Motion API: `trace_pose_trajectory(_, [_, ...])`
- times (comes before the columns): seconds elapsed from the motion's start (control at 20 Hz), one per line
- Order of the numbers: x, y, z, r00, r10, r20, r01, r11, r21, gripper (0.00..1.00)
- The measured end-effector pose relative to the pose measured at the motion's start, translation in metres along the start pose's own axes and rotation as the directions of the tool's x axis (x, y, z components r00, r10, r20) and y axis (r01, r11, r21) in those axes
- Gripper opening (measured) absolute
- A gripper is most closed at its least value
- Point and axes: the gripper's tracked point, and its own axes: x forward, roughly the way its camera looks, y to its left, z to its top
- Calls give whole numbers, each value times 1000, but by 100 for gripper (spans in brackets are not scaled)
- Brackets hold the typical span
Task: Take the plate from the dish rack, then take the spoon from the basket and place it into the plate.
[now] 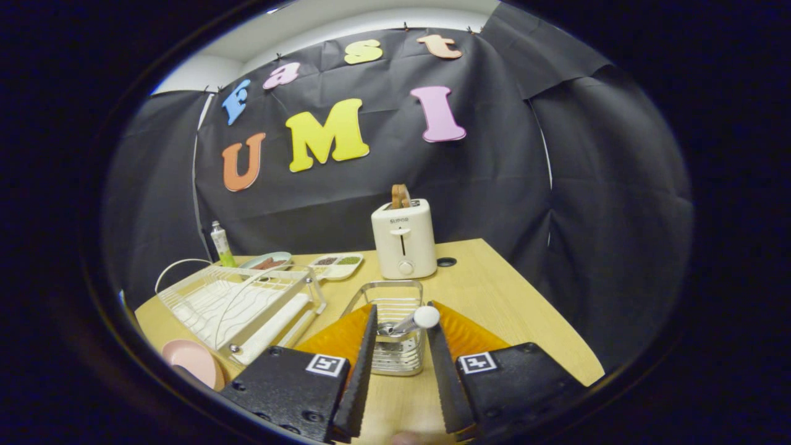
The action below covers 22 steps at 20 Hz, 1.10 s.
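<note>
1. The gripper (400, 346) points across a wooden table (513, 309), its fingers spread apart and holding nothing.
2. A metal wire basket (395, 337) stands between and just ahead of the fingers.
3. The spoon (413, 321) stands in the basket, its long axis tilted, rounded white handle end leaning up toward the right finger, touching neither finger.
4. The pink plate (193, 361) lies on the table beside the white dish rack (238, 303), left of the fingers.
5. The spoon probably comes next, straight ahead.
</note>
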Motion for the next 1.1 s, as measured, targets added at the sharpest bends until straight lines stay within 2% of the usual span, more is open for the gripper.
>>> trace_pose_trajectory(0.05, [2,-2,1,1000,-5,-4,5,1000,8,45])
trace_pose_trajectory(0.1, [4,-5,3,1000,-10,-6,10,1000,7,41])
trace_pose_trajectory(0.15, [4,1,6,999,29,-14,-29,999,22,33])
trace_pose_trajectory(0.25, [6,1,6,998,37,-49,-36,999,27,17])
trace_pose_trajectory(0.45, [2,2,18,996,40,-80,-39,999,15,10])
trace_pose_trajectory(0.65, [-15,1,40,998,17,-67,-20,999,-35,8])
trace_pose_trajectory(0.85, [-47,2,76,1000,-8,-6,7,999,-45,8])
trace_pose_trajectory(1.1, [-97,38,109,999,37,37,-33,996,-88,8])
